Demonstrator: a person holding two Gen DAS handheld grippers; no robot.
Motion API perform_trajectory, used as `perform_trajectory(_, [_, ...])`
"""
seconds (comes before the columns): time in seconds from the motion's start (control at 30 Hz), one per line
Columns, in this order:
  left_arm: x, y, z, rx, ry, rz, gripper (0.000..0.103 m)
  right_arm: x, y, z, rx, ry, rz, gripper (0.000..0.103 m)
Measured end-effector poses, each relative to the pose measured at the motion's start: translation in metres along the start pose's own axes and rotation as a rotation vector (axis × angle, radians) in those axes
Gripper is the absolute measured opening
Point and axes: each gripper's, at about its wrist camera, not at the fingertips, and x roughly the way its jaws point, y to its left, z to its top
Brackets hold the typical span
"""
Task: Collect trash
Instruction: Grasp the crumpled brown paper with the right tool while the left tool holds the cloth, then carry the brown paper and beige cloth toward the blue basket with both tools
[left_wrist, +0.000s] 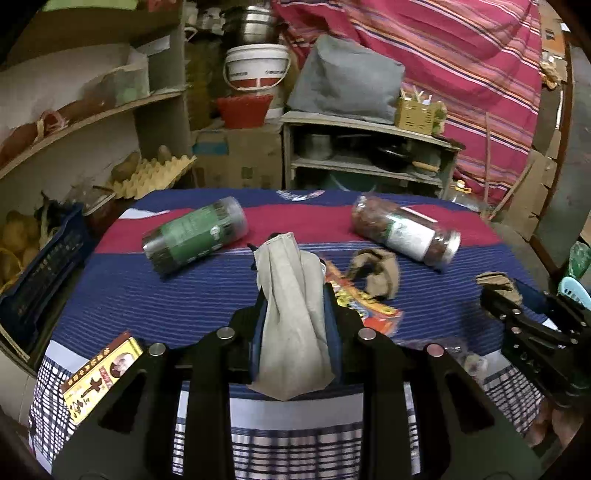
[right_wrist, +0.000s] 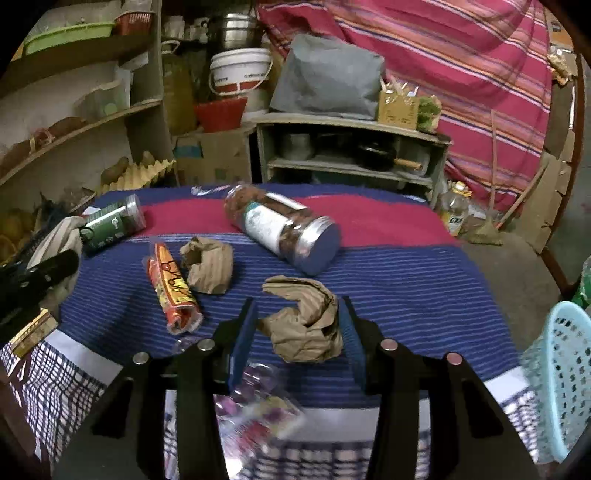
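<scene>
My left gripper (left_wrist: 295, 291) is shut on a pale grey-beige crumpled paper (left_wrist: 291, 321) that stands up between its blue pads, above the striped tablecloth (left_wrist: 147, 295). In the right wrist view my right gripper (right_wrist: 297, 319) is shut on a crumpled brown paper wad (right_wrist: 306, 325), both pads against its sides. A second brown wad (right_wrist: 208, 264) and an orange snack wrapper (right_wrist: 171, 291) lie on the cloth to the left. A clear plastic wrapper (right_wrist: 258, 398) lies blurred under the right gripper. The left gripper (right_wrist: 37, 273) shows at the left edge of that view.
Two plastic jars lie on their sides on the cloth: a green-labelled one (right_wrist: 112, 223) and a white-labelled one (right_wrist: 284, 229). A light-blue basket (right_wrist: 561, 376) stands off the table's right edge. A yellow box (left_wrist: 99, 376) sits near the front left. Shelves and buckets crowd the back.
</scene>
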Motion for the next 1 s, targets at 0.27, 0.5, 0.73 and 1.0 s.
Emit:
perform_trajectory(0.27, [-0.015,-0.048,0.003,0.039,-0.029,-0.063,0.027,-0.050,-0.079,-0.005,0.024,-0.056,-0.073,0.045])
perform_trajectory(0.5, [-0.028,-0.120,0.000,0.099,-0.038,-0.142,0.027,-0.095,-0.166,-0.028,0.024,-0.063,-0.211,0.045])
perform_trajectory(0.73, [-0.051,-0.199,-0.009,0.166,-0.070,-0.275,0.027,-0.132,-0.252,-0.057,0.146,-0.063,-0.308,0.045])
perform_trajectory(1.0, [-0.057,-0.287,-0.031,0.253,-0.041,-0.434,0.027,-0.168,-0.319,-0.084,0.249,-0.069,-0.387,0.045])
